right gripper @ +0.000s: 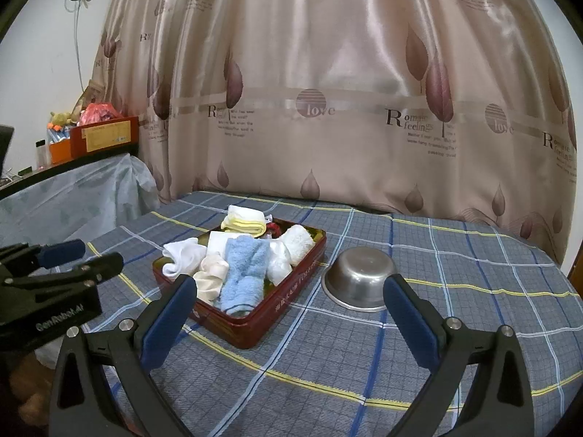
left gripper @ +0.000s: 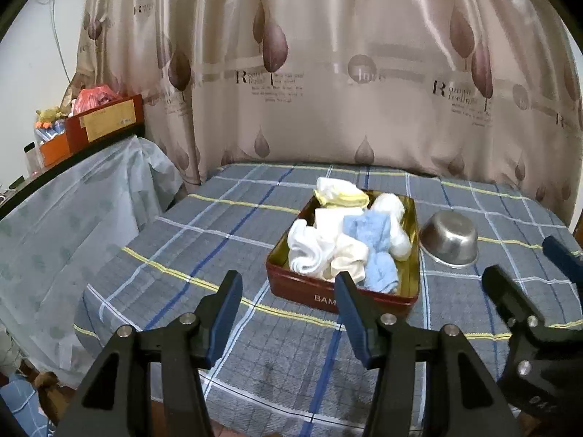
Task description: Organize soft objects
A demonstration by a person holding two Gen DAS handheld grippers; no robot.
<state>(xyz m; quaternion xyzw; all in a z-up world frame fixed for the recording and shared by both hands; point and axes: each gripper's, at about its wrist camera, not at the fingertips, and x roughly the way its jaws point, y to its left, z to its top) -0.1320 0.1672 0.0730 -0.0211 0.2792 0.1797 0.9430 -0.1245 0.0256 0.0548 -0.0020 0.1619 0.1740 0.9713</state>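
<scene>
Satin curtain (right gripper: 328,73), beige with mauve leaf prints and lettering, hanging behind the whole setting.
Grey-blue plaid cloth, yellow and white lines, covering the surface (right gripper: 455,291).
Dark red rectangular metal tin (left gripper: 309,293), gold-lined inside, standing on the plaid cloth just left of a steel bowl; it holds the soft items heaped together.
Inverted stainless steel bowl (right gripper: 359,276), rim down on the cloth, beside the tin, not touching it.
Light blue terry towel (right gripper: 242,276), folded, draped over the tin's near rim.
White rolled cloths (left gripper: 306,249), several, packed around the towel.
Yellow-and-white folded cloth (right gripper: 242,223), at the tin's far end.
Left tool (left gripper: 288,309): black, blue pads, jaws apart, nothing between them, short of the tin.
Right tool (right gripper: 288,313): jaws wide apart, empty, facing tin and bowl.
</scene>
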